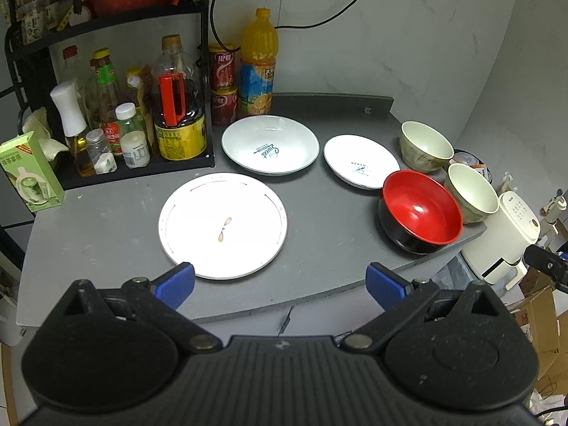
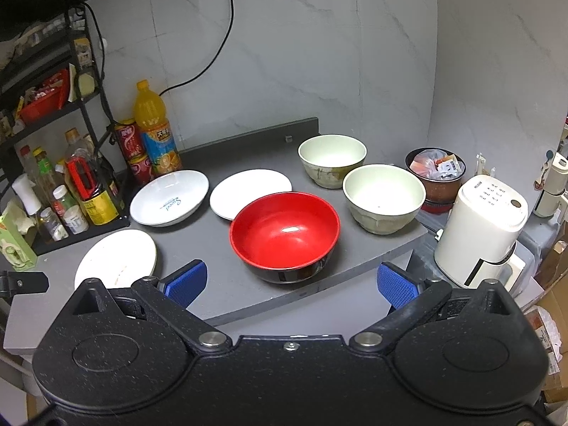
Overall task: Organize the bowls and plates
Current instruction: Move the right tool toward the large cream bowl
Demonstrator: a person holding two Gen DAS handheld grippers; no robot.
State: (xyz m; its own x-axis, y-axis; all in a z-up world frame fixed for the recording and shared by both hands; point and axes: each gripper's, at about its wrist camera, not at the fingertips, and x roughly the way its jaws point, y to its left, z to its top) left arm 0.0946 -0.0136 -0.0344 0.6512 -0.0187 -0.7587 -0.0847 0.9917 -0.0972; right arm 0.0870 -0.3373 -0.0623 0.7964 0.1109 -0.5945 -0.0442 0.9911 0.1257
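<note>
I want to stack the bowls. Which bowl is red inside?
The bowl nearest the right gripper, black outside; the two others behind it are cream.

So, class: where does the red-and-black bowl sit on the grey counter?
The red-and-black bowl sits near the grey counter's front edge, ahead of the right gripper, with a small white plate just behind it and a cream bowl to its right.
</note>
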